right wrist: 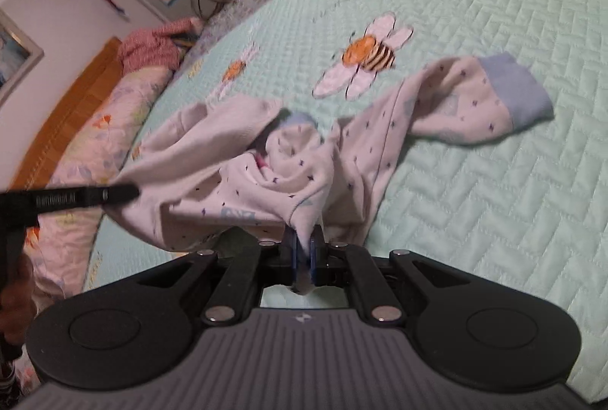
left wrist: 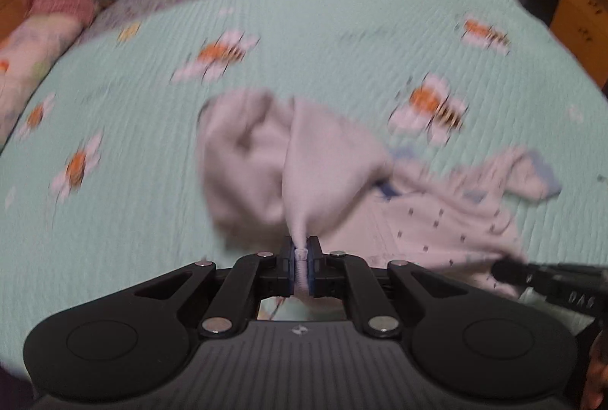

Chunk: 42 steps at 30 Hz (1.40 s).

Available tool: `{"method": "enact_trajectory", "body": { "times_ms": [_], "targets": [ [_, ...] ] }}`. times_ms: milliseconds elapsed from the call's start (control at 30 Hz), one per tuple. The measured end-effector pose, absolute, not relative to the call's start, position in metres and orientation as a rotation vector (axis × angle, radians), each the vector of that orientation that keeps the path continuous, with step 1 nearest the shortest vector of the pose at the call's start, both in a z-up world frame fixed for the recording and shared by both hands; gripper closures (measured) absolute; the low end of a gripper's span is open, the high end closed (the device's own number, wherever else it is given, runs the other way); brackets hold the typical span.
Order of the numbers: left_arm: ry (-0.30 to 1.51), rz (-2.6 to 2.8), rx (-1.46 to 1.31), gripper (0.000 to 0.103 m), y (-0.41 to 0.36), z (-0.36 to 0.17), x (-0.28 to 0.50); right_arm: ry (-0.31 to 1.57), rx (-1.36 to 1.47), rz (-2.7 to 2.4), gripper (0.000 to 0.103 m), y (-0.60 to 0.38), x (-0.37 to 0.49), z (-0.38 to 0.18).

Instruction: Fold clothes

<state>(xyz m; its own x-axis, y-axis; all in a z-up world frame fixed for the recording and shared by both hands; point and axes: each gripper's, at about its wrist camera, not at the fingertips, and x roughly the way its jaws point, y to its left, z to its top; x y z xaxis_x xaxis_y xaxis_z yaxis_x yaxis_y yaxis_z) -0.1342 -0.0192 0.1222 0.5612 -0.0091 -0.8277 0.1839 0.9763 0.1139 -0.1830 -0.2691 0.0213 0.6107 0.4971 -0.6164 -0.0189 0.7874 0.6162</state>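
With the left tongs point(left wrist: 302, 254) and the right tongs point(right wrist: 303, 252) each clamped on a pinch of the garment point(right wrist: 288, 159), which hangs crumpled between them over the bed point(right wrist: 475, 201), spreading both grips apart evenly should flatten it before folding.

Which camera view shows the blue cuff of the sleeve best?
The right wrist view: the blue cuff lies sharp and whole on the quilt. In the left wrist view the cuff is blurred and only partly visible.
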Motion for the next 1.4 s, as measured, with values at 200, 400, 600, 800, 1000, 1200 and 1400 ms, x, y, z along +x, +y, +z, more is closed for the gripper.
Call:
{"method": "enact_trajectory", "body": {
  "times_ms": [200,400,600,800,1000,1200,1400],
  "targets": [
    [1.022,-0.073,0.218,0.097,0.002,0.103,-0.158,0.955,0.455,0.418,0.095,-0.239,-0.19,0.023],
    [1.106,-0.078,0.205,0.097,0.022,0.074,-0.173,1.017,0.431,0.479,0.09,-0.241,-0.189,0.025],
    [1.136,-0.109,0.193,0.097,0.02,0.058,-0.172,0.922,0.683,0.433,0.079,-0.277,-0.167,0.06],
    [1.131,-0.137,0.159,0.097,0.022,0.055,-0.172,0.907,0.753,0.45,0.073,-0.248,-0.109,0.057],
    [1.12,-0.129,0.122,0.096,0.034,0.065,-0.173,0.993,0.761,0.374,0.072,-0.188,-0.048,0.013],
    [1.124,-0.088,0.094,0.093,0.048,0.072,-0.169,1.004,0.888,0.352,0.068,-0.175,-0.033,-0.005],
    [1.111,-0.062,0.064,0.091,0.062,0.076,-0.172,0.953,0.798,0.379,0.099,-0.147,-0.023,0.034]
  ]
}}
